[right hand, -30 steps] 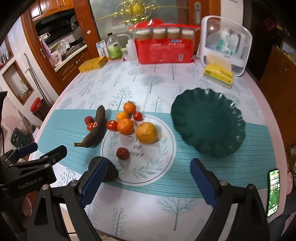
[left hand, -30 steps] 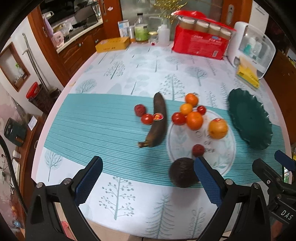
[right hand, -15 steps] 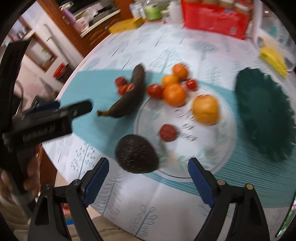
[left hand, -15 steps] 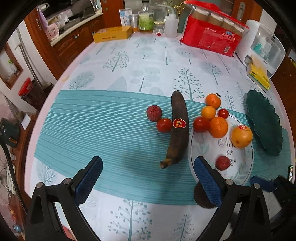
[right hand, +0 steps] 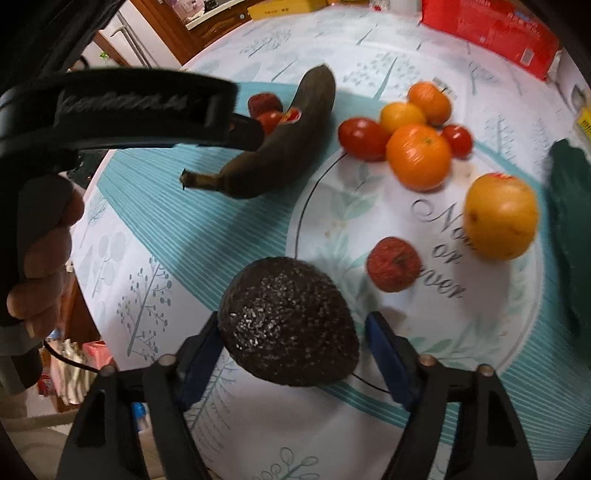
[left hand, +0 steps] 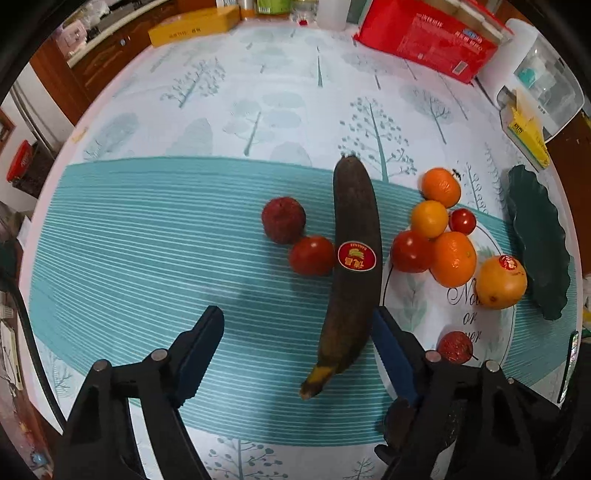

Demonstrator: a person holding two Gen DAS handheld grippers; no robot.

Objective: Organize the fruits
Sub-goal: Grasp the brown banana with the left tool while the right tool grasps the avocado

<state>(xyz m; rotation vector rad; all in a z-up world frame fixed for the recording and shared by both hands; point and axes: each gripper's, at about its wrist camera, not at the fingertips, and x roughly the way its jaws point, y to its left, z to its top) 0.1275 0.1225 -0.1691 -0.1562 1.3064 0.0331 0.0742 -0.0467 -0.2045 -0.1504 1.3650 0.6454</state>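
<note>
Blackened banana (left hand: 354, 273) lay just left of the green plate (left hand: 535, 240) cluster, between the left gripper (left hand: 299, 354) fingers, closing, not yet pressing; best centred before squeezing. Seen from the right wrist: right gripper (right hand: 291, 343) straddled the avocado (right hand: 288, 321), closing, no firm contact visible; needed gentle pressure.

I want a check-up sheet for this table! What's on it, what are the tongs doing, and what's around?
Surface: tree-print tablecloth with a teal striped band.
Job's things: blackened banana, avocado, oranges, tomatoes, red lychee-like fruits, green plate holding nothing.
Clutter: red package, yellow box.
Grippers: left tongs closing around the banana's stem end, not gripping; right tongs closing around the avocado, grip unclear.
Cables: a thin dark line beside the avocado, unclear.
Surroundings: wooden cabinets.
</note>
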